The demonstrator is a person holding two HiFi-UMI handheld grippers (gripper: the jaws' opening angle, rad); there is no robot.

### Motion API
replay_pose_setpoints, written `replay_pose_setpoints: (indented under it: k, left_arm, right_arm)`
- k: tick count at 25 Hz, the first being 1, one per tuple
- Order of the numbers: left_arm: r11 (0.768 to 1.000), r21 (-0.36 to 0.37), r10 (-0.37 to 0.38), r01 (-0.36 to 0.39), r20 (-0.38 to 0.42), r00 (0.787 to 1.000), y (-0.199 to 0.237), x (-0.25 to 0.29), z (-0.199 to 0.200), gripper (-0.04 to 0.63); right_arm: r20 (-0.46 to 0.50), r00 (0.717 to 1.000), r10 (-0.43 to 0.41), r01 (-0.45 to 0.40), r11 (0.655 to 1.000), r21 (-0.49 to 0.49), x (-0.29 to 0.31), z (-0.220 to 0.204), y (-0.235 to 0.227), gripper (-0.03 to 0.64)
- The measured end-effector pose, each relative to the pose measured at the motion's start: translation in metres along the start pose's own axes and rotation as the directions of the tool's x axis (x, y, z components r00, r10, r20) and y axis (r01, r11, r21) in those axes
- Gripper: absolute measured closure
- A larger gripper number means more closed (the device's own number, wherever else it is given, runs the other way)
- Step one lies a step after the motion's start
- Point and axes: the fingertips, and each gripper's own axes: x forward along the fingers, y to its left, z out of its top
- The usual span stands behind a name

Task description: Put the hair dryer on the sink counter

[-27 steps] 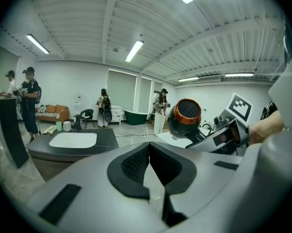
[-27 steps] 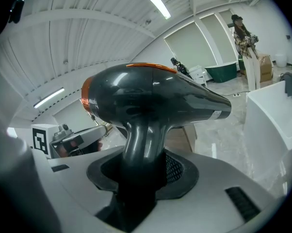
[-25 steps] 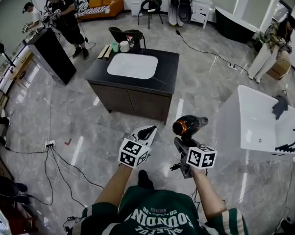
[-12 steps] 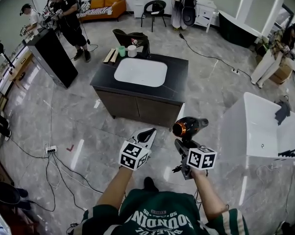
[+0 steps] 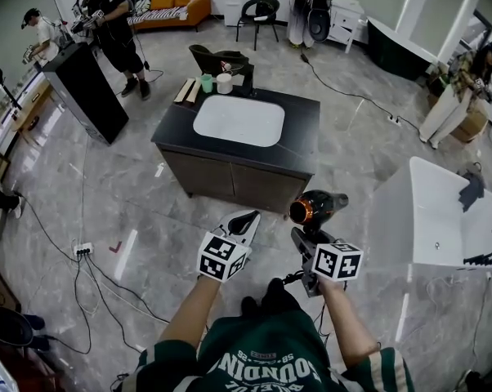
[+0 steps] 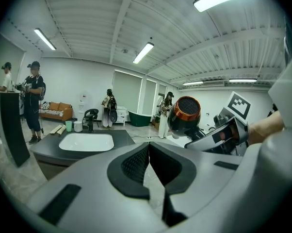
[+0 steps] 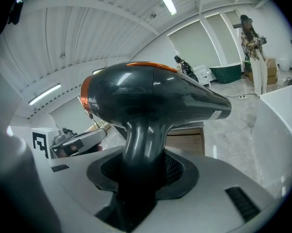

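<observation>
The person stands on the open floor in front of the sink counter [image 5: 300,129], facing it, both grippers held out toward it. The right gripper [image 5: 308,237] pinches the hair dryer [image 5: 318,207] by its dark handle. The grip sits low, so the barrel rides upright above the jaws, ready to be set down without regripping. The dryer hangs in the air, short of the counter's front edge and not yet over its top.

The left gripper [image 5: 248,219] is level with it, equally short of the counter, its jaws pressed together on nothing. I take it to be idle, with no part in the carry.

On the counter, the white basin [image 5: 239,120] fills the middle and a green cup [image 5: 206,83] and white cup [image 5: 224,82] crowd the far edge. The bare dark strip right of the basin looks like the natural landing spot, though I can't be sure it is wide enough.
</observation>
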Motion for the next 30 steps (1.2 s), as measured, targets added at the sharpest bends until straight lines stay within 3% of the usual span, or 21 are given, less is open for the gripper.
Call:
replay_pose_setpoints:
  k: [16, 30]
  left_arm:
    - [1.000, 0.002, 0.011, -0.011, 0.016, 1.000, 0.099, 0.062, 0.024, 0.583]
    - [1.000, 0.012, -0.024, 0.025, -0.048, 0.999, 0.221, 0.190, 0.076, 0.583]
  right_arm:
    - [0.026, 1.000, 0.000, 0.000, 1.000, 0.008, 0.099, 0.072, -0.022, 0.434]
    - [0.003, 1.000, 0.005, -0.005, 0.998, 0.070, 0.220, 0.181, -0.065, 0.434]
